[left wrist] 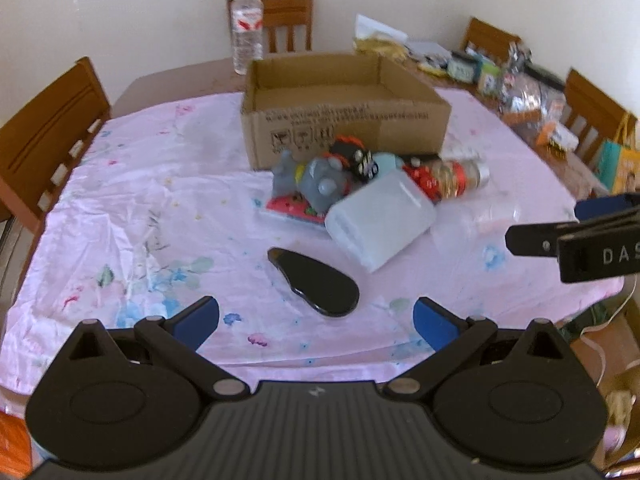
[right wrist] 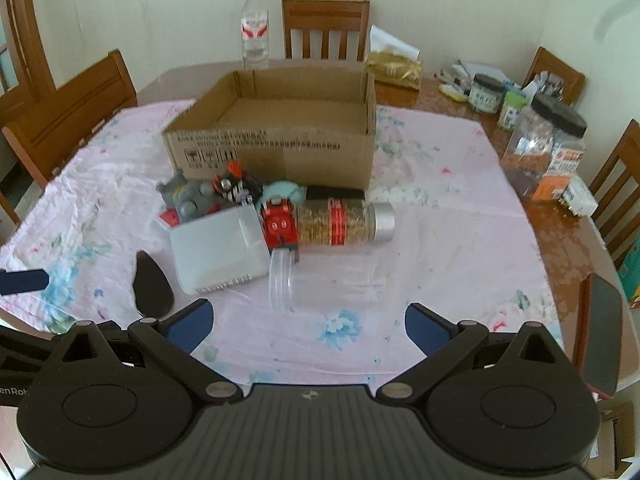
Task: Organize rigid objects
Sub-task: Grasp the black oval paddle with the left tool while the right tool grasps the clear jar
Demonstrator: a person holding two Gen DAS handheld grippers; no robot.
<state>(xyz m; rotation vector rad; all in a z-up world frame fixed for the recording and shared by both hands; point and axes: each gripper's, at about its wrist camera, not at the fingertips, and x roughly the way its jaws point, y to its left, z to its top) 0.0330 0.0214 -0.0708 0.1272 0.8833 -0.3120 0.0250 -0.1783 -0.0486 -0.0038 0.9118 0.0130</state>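
An open cardboard box (left wrist: 344, 108) (right wrist: 280, 136) stands mid-table. In front of it lies a pile: a grey toy (left wrist: 320, 184) (right wrist: 192, 196), a black toy car (left wrist: 356, 156) (right wrist: 236, 186), a red toy (right wrist: 280, 224), a white plastic container (left wrist: 380, 220) (right wrist: 220, 252), a red-banded jar on its side (left wrist: 452, 176) (right wrist: 344, 220) and a clear jar (right wrist: 328, 280). A black flat piece (left wrist: 316, 280) (right wrist: 152, 284) lies nearest. My left gripper (left wrist: 316, 320) is open and empty just before the black piece. My right gripper (right wrist: 308, 324) is open and empty before the clear jar.
A pink floral cloth (left wrist: 120, 208) (right wrist: 460, 240) covers the table. A water bottle (left wrist: 247, 28) (right wrist: 255, 28) stands behind the box. Jars and packets (right wrist: 548, 148) crowd the right edge. Wooden chairs (left wrist: 48, 132) (right wrist: 324, 28) ring the table. A phone (right wrist: 604, 332) lies at the right.
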